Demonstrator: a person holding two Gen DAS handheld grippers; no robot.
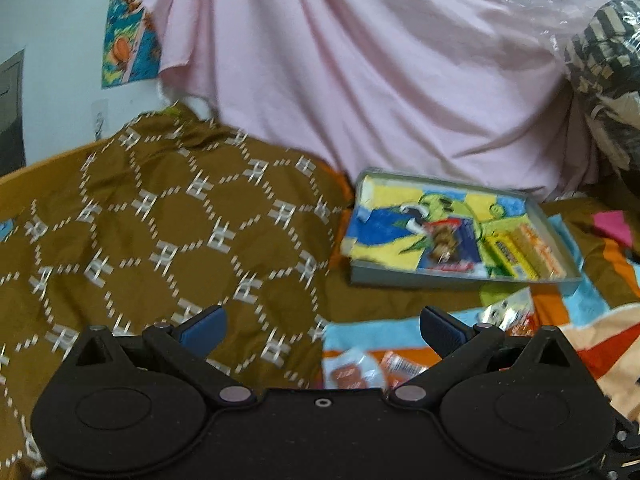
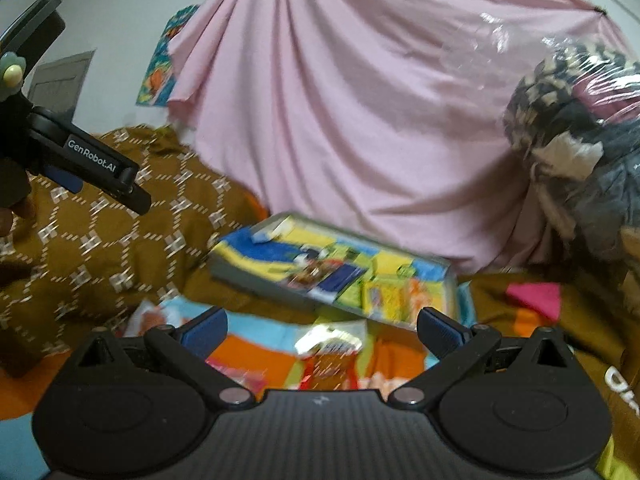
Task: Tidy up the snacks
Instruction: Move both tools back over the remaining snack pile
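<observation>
A grey tray (image 1: 400, 278) with a colourful cartoon lining lies on the bed; it also shows in the right wrist view (image 2: 256, 280). In it lie a blue snack packet (image 1: 452, 246) and yellow and orange packets (image 1: 528, 254). Loose snack packets (image 1: 376, 368) lie on the bright cloth in front of the tray, and a shiny packet (image 2: 332, 344) lies between my right fingers. My left gripper (image 1: 322, 324) is open and empty, held above the bed left of the tray. My right gripper (image 2: 320, 326) is open and empty above the loose packets.
A brown patterned blanket (image 1: 160, 220) is bunched at the left. A pink sheet (image 1: 360, 80) hangs behind the tray. A plastic-wrapped bundle (image 2: 580, 128) stands at the right. A pink paper (image 2: 536, 296) lies right of the tray. The left gripper's body (image 2: 92, 160) shows at far left.
</observation>
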